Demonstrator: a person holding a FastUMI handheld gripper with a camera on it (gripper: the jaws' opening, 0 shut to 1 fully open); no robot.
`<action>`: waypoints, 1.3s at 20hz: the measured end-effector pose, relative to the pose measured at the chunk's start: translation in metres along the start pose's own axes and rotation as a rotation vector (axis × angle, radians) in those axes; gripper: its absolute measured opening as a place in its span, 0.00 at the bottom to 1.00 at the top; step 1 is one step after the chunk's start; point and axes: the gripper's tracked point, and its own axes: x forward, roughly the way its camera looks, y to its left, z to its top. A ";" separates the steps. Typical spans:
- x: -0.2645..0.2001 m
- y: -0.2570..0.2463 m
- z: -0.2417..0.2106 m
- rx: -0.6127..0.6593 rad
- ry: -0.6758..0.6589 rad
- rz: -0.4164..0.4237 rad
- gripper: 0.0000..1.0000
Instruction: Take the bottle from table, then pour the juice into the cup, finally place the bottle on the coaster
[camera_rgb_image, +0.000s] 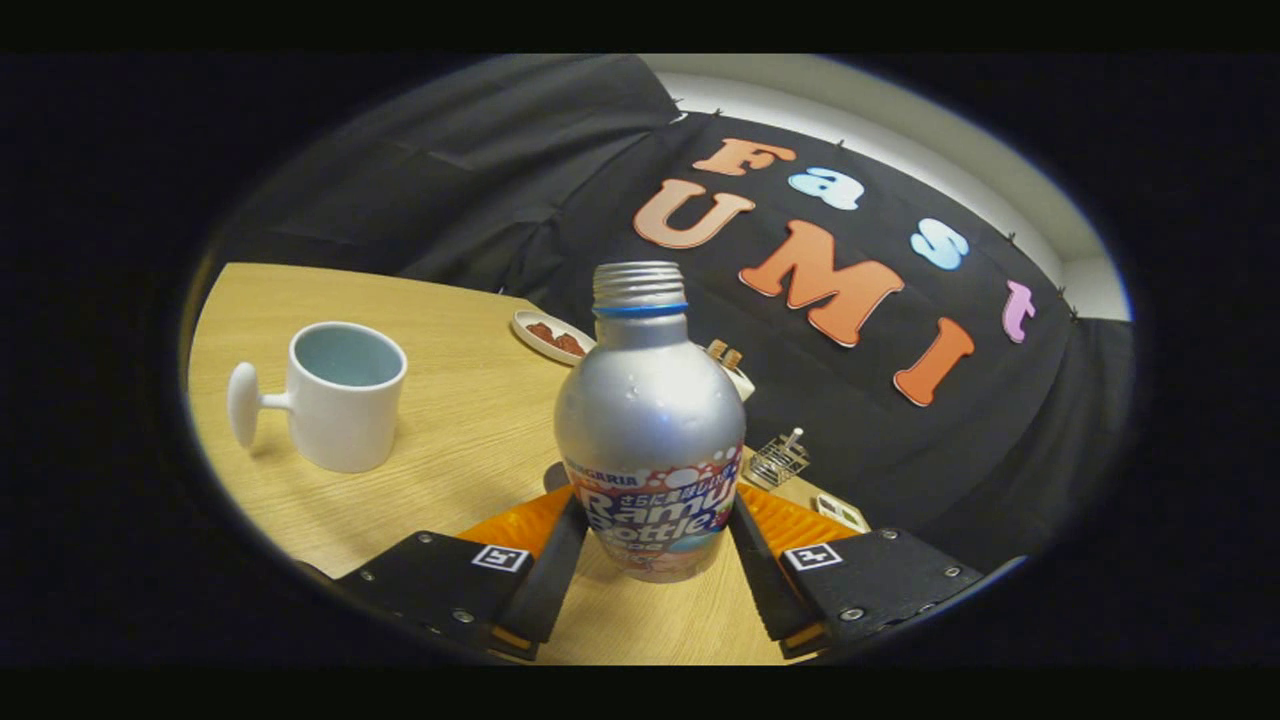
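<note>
A silver metal bottle (648, 420) with an uncapped threaded neck, a blue ring and a printed label stands upright between my fingers. My gripper (655, 512) is shut on it, one finger pressing each side of the label. A white cup (345, 398) with a pale blue inside and a knob-ended handle stands on the wooden table (470, 420), ahead and to the left of the fingers, apart from the bottle. I cannot see into the cup's bottom. A dark flat edge (556, 476) peeks out just behind the bottle's left side; I cannot tell what it is.
A small white plate (550, 337) with something red on it lies at the table's far edge beyond the bottle. A small wire rack (778, 460) and other small items (728, 358) sit to the right by the black cloth wall.
</note>
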 end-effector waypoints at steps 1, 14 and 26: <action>-0.001 -0.001 0.002 -0.031 -0.006 -0.011 0.78; 0.006 -0.005 0.027 -0.414 -0.089 -0.105 0.77; 0.003 -0.006 0.047 -0.675 -0.162 -0.161 0.77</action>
